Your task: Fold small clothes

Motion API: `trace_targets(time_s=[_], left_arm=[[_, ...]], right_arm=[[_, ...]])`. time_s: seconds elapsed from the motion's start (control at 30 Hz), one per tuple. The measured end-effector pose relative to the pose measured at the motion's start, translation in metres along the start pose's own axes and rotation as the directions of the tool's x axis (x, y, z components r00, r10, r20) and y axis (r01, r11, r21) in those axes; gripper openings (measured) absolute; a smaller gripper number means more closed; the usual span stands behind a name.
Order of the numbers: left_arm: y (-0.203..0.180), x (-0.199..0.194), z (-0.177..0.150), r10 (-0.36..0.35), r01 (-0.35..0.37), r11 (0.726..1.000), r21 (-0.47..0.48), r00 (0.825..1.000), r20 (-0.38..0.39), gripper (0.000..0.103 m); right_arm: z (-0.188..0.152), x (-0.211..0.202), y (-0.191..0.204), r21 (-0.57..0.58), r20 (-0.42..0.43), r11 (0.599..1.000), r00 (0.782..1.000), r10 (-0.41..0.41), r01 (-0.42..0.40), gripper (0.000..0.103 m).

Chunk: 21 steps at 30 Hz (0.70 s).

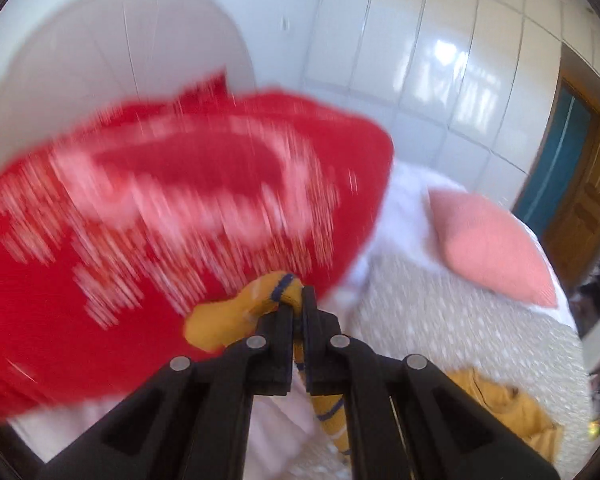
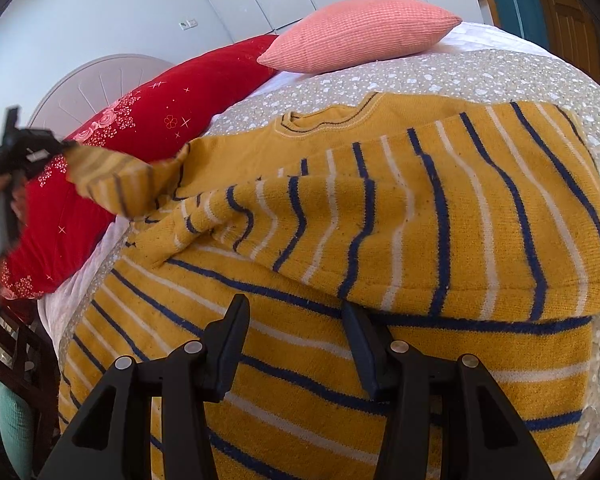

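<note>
Mustard sweater (image 2: 420,208), navy-and-white stripes

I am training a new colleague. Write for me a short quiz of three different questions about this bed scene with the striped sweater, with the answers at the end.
1. True or false: the left gripper is shut on the sleeve of the yellow striped sweater.
2. Which pillow lies nearest the lifted sleeve? A) the pink pillow B) the red pillow C) a blue pillow
3. Fill in: the right gripper hovers over the sweater with its jaws ____.

Key: 1 true; 2 B; 3 open, with no cloth between them.
</note>
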<state>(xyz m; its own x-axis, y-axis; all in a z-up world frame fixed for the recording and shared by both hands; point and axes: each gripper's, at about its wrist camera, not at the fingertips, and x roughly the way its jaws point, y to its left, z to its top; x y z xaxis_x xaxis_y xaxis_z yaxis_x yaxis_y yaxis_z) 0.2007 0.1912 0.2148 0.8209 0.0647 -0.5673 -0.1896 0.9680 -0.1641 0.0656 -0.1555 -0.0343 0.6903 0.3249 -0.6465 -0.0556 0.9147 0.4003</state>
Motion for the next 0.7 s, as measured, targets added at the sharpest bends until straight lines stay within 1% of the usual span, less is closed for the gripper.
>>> trace_targets(time_s=[0.03, 0.1, 0.2, 0.27, 0.3, 0.37, 0.4, 0.43, 0.47, 0.5, 0.53, 0.57, 0.6, 0.63, 0.7], left_arm=[[-0.004, -0.012, 0.007, -0.008, 0.007, 1.0, 0.016, 1.0, 0.023, 0.003], [-0.017, -0.028, 0.012, -0.038, 0.036, 0.998, 0.044, 0.998, 0.041, 0.003], [-0.054, -0.058, 0.008, -0.125, 0.117, 0.986, 0.122, 0.99, 0.063, 0.003], [-0.09, -0.077, -0.002, -0.202, 0.188, 0.964, 0.186, 0.978, 0.058, 0.003], [-0.12, -0.088, -0.013, -0.26, 0.246, 0.942, 0.23, 0.965, 0.035, 0.003], [-0.162, -0.1, -0.031, -0.327, 0.316, 0.902, 0.294, 0.945, -0.01, 0.003], [-0.198, -0.109, -0.048, -0.374, 0.369, 0.862, 0.348, 0.926, -0.057, 0.003], [-0.22, -0.115, -0.059, -0.399, 0.404, 0.832, 0.381, 0.912, -0.095, 0.004], [-0.243, -0.121, -0.072, -0.421, 0.438, 0.8, 0.411, 0.897, -0.136, 0.008], [-0.264, -0.128, -0.085, -0.435, 0.466, 0.768, 0.439, 0.883, -0.177, 0.013], [-0.287, -0.138, -0.1, -0.45, 0.497, 0.733, 0.465, 0.867, -0.216, 0.031], [-0.304, -0.149, -0.112, -0.472, 0.524, 0.703, 0.481, 0.849, -0.236, 0.05], [-0.311, -0.157, -0.117, -0.488, 0.539, 0.689, 0.485, 0.839, -0.239, 0.056], [-0.319, -0.17, -0.123, -0.515, 0.559, 0.669, 0.489, 0.824, -0.237, 0.062], [-0.327, -0.186, -0.129, -0.538, 0.578, 0.648, 0.496, 0.809, -0.239, 0.064]], right_arm=[[0.0, 0.0, 0.0, 0.0, 0.0, 1.0, 1.0, 0.001, -0.001, 0.051], [0.0, 0.0, 0.0, 0.0, 0.0, 1.0, 1.0, 0.001, -0.001, 0.051], [0.0, 0.0, -0.001, -0.001, -0.001, 1.0, 1.0, 0.004, -0.004, 0.051], [0.0, -0.001, -0.001, 0.0, -0.001, 1.0, 1.0, 0.005, -0.005, 0.051], [0.0, -0.001, -0.001, 0.001, 0.0, 1.0, 1.0, 0.007, -0.007, 0.051], [0.001, -0.001, -0.002, 0.004, 0.0, 1.0, 1.0, 0.011, -0.011, 0.051], [0.0, -0.001, -0.002, 0.008, 0.001, 1.0, 1.0, 0.015, -0.015, 0.051], [0.0, -0.001, -0.003, 0.014, 0.003, 1.0, 1.0, 0.021, -0.021, 0.051], [0.0, -0.002, -0.004, 0.019, 0.005, 0.999, 1.0, 0.027, -0.027, 0.051], [0.0, -0.002, -0.005, 0.027, 0.007, 0.999, 0.999, 0.036, -0.036, 0.051], [-0.001, -0.003, -0.006, 0.039, 0.011, 0.998, 0.999, 0.047, -0.048, 0.051], [-0.001, -0.004, -0.008, 0.05, 0.014, 0.997, 0.998, 0.059, -0.06, 0.051], [-0.002, -0.004, -0.01, 0.061, 0.018, 0.995, 0.997, 0.071, -0.072, 0.051], [-0.002, -0.005, -0.011, 0.067, 0.02, 0.995, 0.997, 0.079, -0.08, 0.051], [-0.002, -0.006, -0.013, 0.077, 0.022, 0.993, 0.995, 0.093, -0.094, 0.051]])
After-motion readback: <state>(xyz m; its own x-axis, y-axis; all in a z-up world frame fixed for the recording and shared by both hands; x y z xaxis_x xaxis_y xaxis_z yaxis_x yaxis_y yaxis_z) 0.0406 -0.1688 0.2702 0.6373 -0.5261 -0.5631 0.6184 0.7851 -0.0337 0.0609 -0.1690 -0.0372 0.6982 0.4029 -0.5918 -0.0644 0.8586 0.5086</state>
